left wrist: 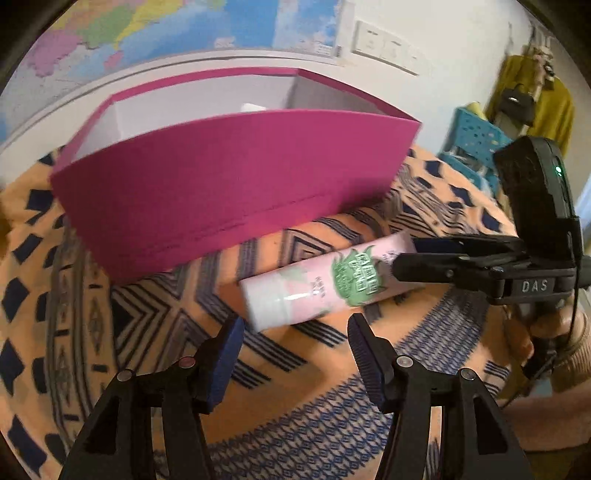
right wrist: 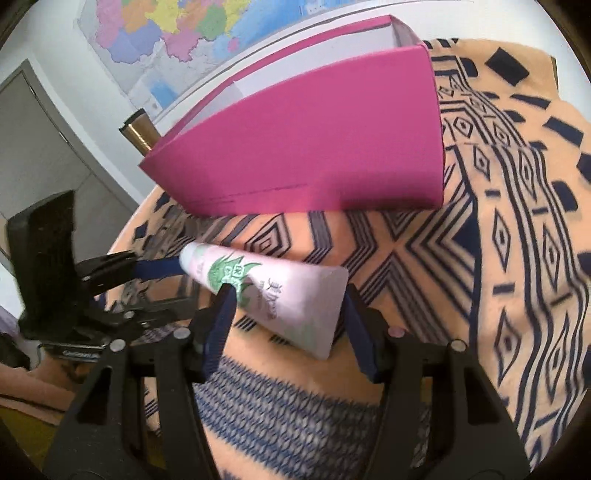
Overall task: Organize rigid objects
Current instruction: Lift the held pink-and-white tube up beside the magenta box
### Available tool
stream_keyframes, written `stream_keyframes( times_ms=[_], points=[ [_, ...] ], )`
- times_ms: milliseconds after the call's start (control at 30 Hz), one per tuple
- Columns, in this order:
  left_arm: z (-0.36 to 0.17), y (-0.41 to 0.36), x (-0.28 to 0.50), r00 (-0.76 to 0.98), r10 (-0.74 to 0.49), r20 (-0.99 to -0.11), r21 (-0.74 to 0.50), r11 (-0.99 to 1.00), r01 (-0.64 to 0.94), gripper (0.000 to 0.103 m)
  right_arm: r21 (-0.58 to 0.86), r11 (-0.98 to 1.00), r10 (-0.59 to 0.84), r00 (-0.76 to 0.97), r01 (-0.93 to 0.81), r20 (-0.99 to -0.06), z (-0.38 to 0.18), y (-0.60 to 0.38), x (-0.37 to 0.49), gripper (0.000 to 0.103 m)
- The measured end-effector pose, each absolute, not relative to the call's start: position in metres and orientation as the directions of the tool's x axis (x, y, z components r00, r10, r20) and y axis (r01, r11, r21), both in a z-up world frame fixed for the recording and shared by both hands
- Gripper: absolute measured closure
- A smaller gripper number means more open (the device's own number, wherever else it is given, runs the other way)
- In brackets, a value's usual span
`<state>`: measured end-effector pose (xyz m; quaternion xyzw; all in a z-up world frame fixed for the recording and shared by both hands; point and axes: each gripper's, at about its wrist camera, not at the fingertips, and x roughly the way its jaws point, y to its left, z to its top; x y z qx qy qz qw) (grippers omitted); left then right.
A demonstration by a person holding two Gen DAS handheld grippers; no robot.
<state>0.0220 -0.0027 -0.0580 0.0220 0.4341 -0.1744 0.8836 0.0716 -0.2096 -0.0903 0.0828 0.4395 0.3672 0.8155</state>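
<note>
Glossy pink tube [right wrist: 271, 295] is lying pinched in your right tongs [right wrist: 286, 314]; left tongs [left wrist: 295, 325] are hanging spread just short of its cap, magenta cardboard box [left wrist: 229, 177] beyond on the patterned cloth [left wrist: 295, 387].

I read "DAS" in pale capitals on the black body of the right gripper [left wrist: 400, 258], seen from my left wrist camera. The pink tube [right wrist: 269, 291] carried green block characters over a green leafy design and a line of darker characters along its side, but I could not make them out. The wall map [left wrist: 177, 26] bore print too small and blurred to read.
</note>
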Motion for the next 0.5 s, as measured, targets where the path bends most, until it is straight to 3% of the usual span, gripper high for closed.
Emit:
stream_keyframes(
  times_ms=[267,500],
  points=[
    [-0.05,0.008,0.028,0.582,-0.316,-0.749,-0.166,0.94,0.297,0.045,0.462,0.725,0.669,0.359,-0.511,-0.651,-0.093,-0.214,0.069,0.043],
    [-0.05,0.004,0.033,0.567,-0.334,-0.753,-0.18,0.933,0.31,0.055,0.469,0.725,0.671,0.361,-0.505,-0.648,-0.093,-0.216,0.06,0.043]
  ],
)
